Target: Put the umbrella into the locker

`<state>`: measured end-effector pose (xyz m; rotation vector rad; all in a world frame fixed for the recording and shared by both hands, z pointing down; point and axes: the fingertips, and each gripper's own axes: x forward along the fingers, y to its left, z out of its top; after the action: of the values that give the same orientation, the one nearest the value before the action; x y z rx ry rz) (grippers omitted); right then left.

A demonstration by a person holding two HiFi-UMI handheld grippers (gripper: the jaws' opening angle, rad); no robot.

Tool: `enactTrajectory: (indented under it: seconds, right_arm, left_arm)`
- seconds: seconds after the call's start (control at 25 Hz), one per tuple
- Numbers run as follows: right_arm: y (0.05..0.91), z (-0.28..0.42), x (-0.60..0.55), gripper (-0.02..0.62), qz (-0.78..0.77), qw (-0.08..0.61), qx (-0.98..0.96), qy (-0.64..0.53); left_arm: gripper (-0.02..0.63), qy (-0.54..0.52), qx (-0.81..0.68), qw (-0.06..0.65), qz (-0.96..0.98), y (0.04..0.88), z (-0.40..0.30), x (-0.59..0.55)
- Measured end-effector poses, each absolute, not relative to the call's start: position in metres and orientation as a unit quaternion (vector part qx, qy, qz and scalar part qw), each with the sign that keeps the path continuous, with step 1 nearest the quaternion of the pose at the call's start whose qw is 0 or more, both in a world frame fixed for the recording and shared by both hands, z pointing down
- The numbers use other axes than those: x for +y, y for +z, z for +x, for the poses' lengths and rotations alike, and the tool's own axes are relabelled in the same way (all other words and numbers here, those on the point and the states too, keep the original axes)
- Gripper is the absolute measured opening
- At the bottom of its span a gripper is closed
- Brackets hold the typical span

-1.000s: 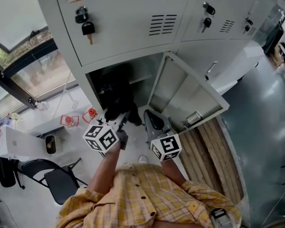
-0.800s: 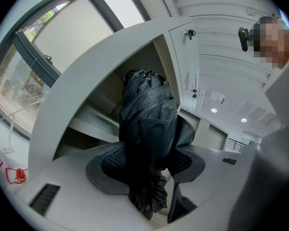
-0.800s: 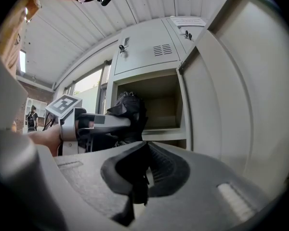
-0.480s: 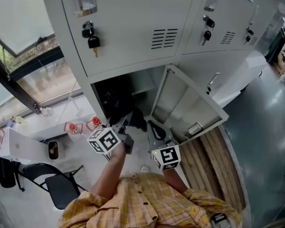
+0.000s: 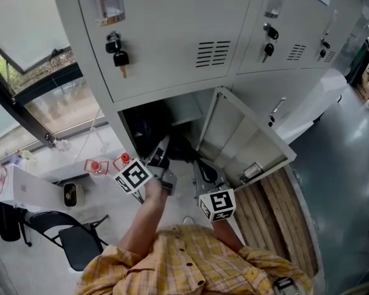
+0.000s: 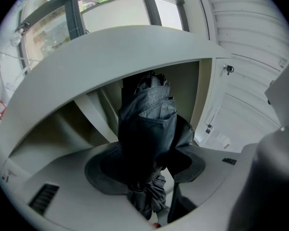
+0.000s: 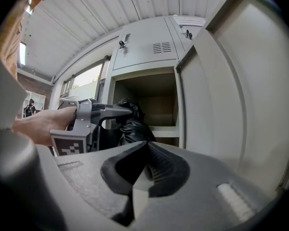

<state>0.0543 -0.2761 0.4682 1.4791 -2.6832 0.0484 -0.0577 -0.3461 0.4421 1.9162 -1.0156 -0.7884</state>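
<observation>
A black folded umbrella [image 6: 147, 129] is clamped between the jaws of my left gripper [image 6: 147, 171], its far end pointing into the open lower locker [image 6: 188, 88]. From the head view, the left gripper [image 5: 160, 159] reaches to the locker mouth and the umbrella [image 5: 152, 134] lies partly inside the dark compartment. In the right gripper view, the left gripper [image 7: 116, 111] holds the umbrella [image 7: 133, 128] in front of the locker opening [image 7: 156, 93]. My right gripper [image 7: 145, 150] is shut and holds nothing. It hangs back near the open door [image 5: 240, 134], with its jaws [image 5: 204, 172] apart from the umbrella.
Keys [image 5: 115, 55] hang in the upper locker doors. The open door [image 7: 209, 105] stands to the right of the opening, and a shelf [image 7: 164, 128] crosses the inside. A folding chair [image 5: 67, 229] and a window are at left. Wooden slats [image 5: 277, 201] lie at right.
My left gripper has rolled and pushed the umbrella further toward the locker opening. The right gripper has stayed about where it was.
</observation>
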Motion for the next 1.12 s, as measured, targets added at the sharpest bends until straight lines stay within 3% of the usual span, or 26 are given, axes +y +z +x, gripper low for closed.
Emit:
enactTrajectory:
  seconds: [1.12]
  right_arm:
    - [0.482, 0.053, -0.280, -0.003, 0.456, 0.039, -0.888, 0.045]
  left_arm:
    - [0.218, -0.558, -0.347, 0.487, 0.574, 0.439, -0.095, -0.391]
